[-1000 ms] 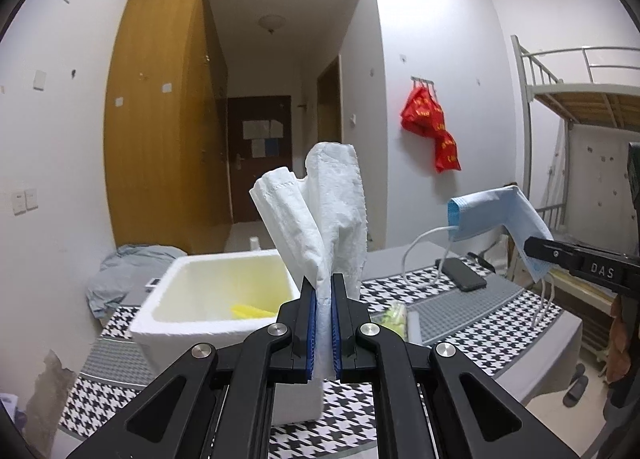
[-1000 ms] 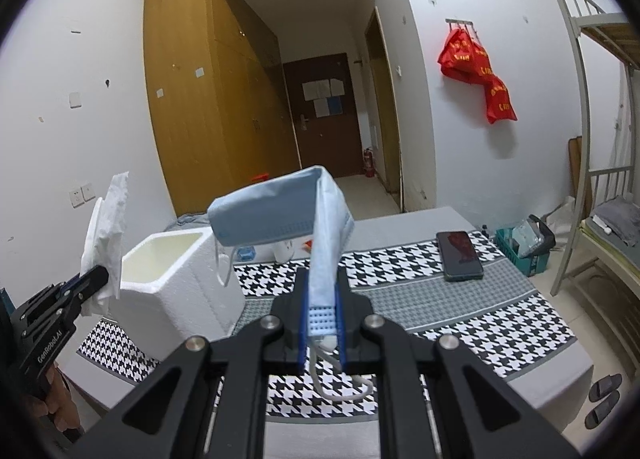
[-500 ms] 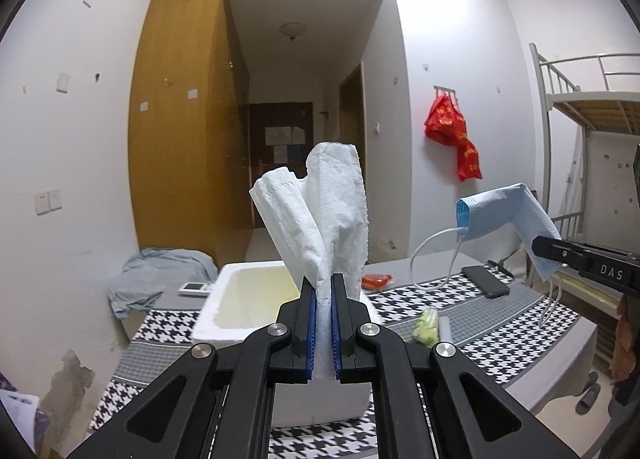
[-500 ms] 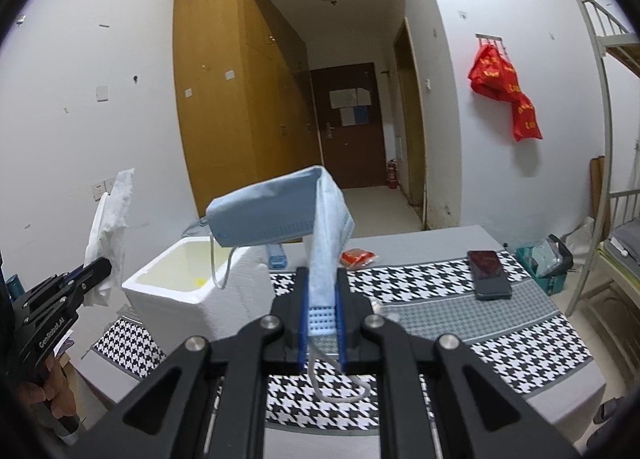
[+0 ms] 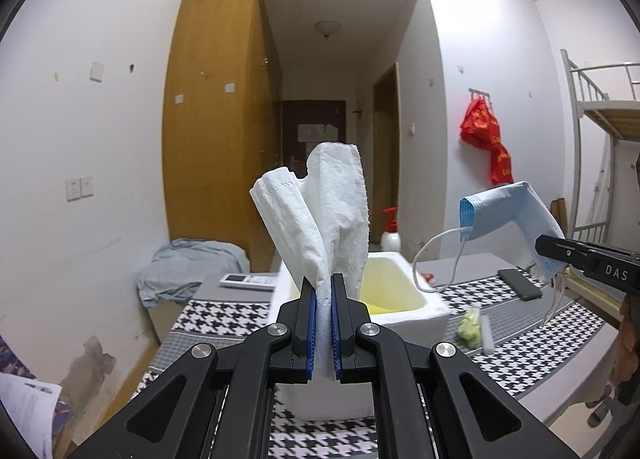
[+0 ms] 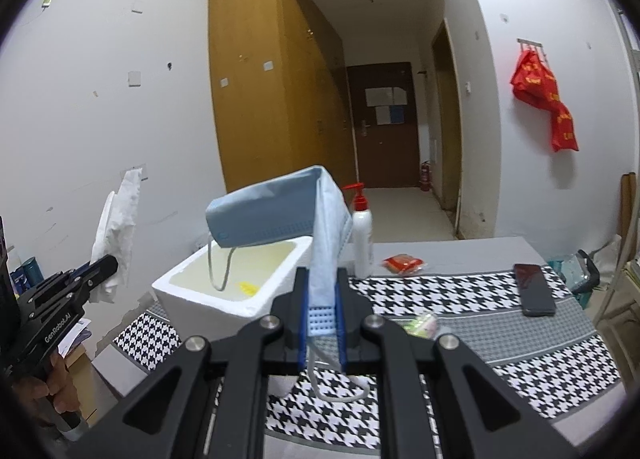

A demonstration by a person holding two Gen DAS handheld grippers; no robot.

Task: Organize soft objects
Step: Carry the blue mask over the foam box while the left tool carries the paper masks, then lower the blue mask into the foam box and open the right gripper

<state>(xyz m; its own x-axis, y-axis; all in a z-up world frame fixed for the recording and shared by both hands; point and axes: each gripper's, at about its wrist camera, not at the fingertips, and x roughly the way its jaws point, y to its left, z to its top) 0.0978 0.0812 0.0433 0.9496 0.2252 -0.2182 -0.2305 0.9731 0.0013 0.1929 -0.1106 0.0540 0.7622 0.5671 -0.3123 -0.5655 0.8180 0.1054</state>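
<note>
Both my grippers are loaded and up in the air, so this looks like the carry step, heading for the white foam box. My left gripper is clenched on a crumpled white tissue that sticks up from between the blue pads. My right gripper is clamped on a folded blue face mask, one ear loop dangling toward the box opening, the other hanging below the jaws. The box sits on the houndstooth table, open top, something yellow inside. From the right wrist view the mask's free end looks near the box opening; the tissue is held off to the box's side. Next move, I judge: bring each gripper over the opening, lower, then release so the soft things drop in; the loops could snag on the rim.
</note>
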